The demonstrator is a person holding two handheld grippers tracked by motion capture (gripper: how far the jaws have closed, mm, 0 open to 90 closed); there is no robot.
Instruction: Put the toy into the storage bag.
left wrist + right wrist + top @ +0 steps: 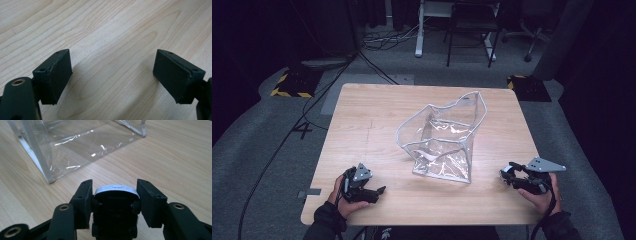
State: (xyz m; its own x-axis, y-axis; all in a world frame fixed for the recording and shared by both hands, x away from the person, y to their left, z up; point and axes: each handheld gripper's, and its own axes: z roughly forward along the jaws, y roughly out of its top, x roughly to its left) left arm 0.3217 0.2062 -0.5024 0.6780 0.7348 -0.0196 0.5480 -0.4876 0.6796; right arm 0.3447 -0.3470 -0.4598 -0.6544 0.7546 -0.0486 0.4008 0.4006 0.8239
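With a small black toy car (115, 213) clamped between the right gripper (115, 195) jaws and the left gripper (112, 75) spread wide over bare table (105, 30), the step looks like loading the clear bag (443, 142) ahead, so next comes carrying the car to its open mouth.

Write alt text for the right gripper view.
The right claw is shut on a small black object with a white top, just above a light wooden table. Beyond it stands a clear plastic bag with white edging.
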